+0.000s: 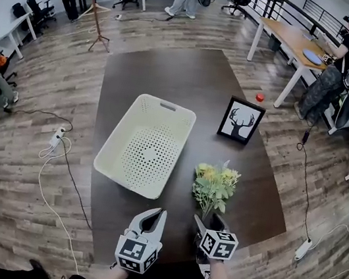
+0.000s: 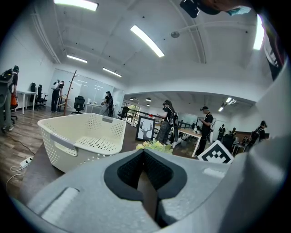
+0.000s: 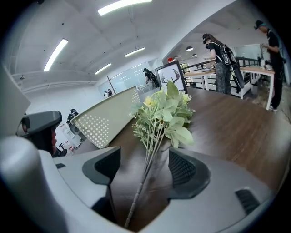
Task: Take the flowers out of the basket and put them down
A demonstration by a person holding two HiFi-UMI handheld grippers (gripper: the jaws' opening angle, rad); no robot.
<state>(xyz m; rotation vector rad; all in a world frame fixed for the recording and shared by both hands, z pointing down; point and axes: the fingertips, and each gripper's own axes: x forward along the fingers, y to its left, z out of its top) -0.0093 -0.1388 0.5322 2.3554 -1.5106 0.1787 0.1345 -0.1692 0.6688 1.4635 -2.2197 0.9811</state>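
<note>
A bunch of yellow-green artificial flowers (image 1: 213, 184) lies on the dark table (image 1: 173, 68), just right of the cream perforated basket (image 1: 167, 106), which holds nothing. My right gripper (image 1: 208, 221) is at the stem end and stands open. In the right gripper view the thin stems (image 3: 148, 168) run between the wide-apart pads (image 3: 186, 168) without touching them, and the blooms (image 3: 163, 113) point away. My left gripper (image 1: 157, 216) hovers near the table's front edge, shut with nothing in it, facing the basket (image 2: 77, 136) and the flowers (image 2: 154, 145).
A framed deer picture (image 1: 240, 120) stands on the table behind the flowers. A small red object (image 1: 260, 97) lies on the floor beyond the table. Cables and power strips (image 1: 57, 138) trail on the floor to the left; people and desks ring the room.
</note>
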